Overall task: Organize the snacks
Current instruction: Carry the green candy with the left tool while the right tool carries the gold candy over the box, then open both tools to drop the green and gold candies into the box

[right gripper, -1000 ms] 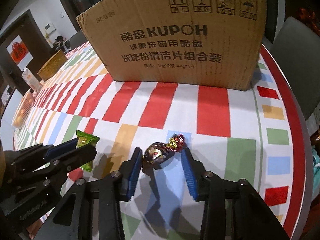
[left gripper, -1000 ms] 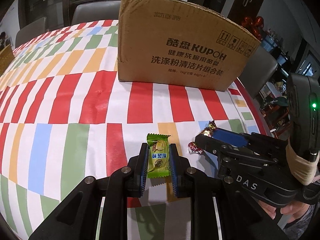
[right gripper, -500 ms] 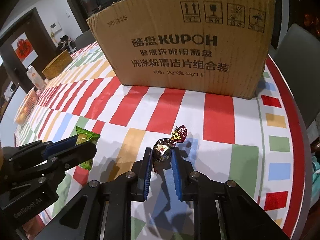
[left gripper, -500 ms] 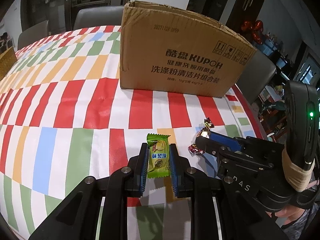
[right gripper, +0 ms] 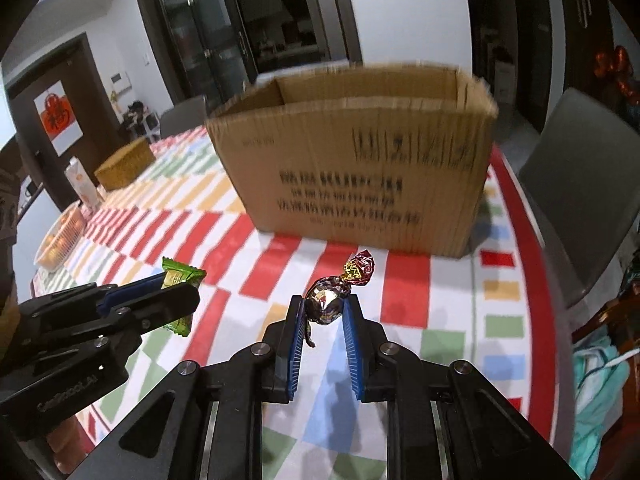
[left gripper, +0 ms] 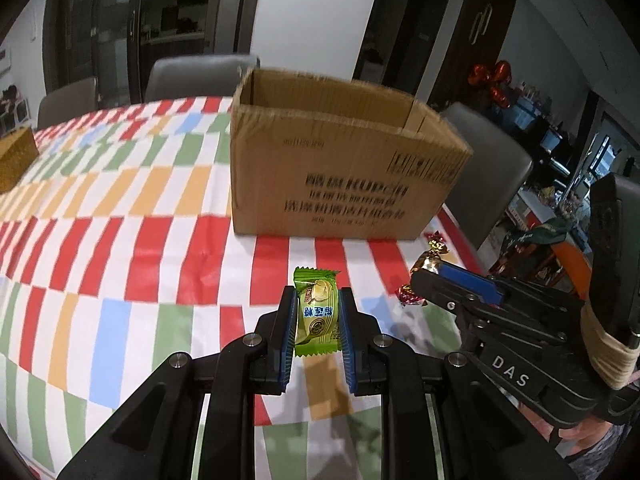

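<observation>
Snacks are clamped in both jaws, green candy [left gripper: 316, 312] left and foil candy [right gripper: 326, 306] right, with the open cardboard box [left gripper: 340, 176] beyond.

Each tool is black with two fingers lined by ribbed blue pads [left gripper: 285, 344] and silver screws behind them. The right tool [left gripper: 424, 284] reads "DAS"; beige tape wraps its handle.

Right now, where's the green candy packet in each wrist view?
Left wrist: green candy packet at lower centre, clamped in the left gripper.
Right wrist: green candy packet at left, in that gripper's tips.
Shared landmark: cardboard box behind it.
</observation>
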Action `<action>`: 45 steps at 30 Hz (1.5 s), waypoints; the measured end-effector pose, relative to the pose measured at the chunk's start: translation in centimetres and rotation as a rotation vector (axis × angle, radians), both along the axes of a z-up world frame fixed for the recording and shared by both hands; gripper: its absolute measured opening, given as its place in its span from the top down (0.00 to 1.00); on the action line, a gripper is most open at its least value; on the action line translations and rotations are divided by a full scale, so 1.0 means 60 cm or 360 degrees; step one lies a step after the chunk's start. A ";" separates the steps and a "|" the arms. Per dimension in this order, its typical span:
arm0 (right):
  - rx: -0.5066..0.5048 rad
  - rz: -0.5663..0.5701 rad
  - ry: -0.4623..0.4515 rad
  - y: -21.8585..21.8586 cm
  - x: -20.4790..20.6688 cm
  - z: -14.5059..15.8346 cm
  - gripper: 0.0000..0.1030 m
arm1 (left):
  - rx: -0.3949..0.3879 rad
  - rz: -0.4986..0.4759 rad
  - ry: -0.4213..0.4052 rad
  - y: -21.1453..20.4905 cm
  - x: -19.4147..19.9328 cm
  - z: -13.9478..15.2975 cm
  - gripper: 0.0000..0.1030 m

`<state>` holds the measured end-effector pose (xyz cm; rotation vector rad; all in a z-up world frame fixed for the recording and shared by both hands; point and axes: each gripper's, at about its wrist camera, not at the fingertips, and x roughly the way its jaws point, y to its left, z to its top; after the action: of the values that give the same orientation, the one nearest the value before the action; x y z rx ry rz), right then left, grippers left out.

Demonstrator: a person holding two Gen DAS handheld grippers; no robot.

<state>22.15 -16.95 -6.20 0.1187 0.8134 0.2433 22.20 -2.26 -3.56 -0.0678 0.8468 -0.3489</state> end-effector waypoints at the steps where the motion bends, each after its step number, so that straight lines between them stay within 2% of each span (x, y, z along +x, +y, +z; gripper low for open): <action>1: -0.0002 -0.0007 -0.0034 -0.004 -0.003 0.013 0.80 | -0.0003 -0.0001 -0.0016 0.000 0.000 0.007 0.80; 16: 0.0024 -0.0082 -0.0357 -0.037 -0.013 0.139 0.80 | -0.0011 -0.0034 -0.0327 -0.022 0.013 0.132 0.80; 22: 0.0012 -0.0100 -0.0420 -0.045 0.009 0.170 0.80 | 0.0006 -0.0033 -0.0408 -0.031 0.037 0.168 0.80; 33: -0.0028 -0.0117 -0.0452 -0.045 0.075 0.207 0.80 | 0.0014 -0.0029 -0.0370 -0.039 0.125 0.196 0.80; 45: -0.0112 -0.0124 -0.0441 -0.043 0.140 0.226 0.80 | 0.0021 -0.0042 -0.0261 -0.057 0.212 0.186 0.80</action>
<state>30.56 -19.53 7.37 0.0486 0.5397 0.1528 34.94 -5.69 7.59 -0.0152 0.6880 -0.3687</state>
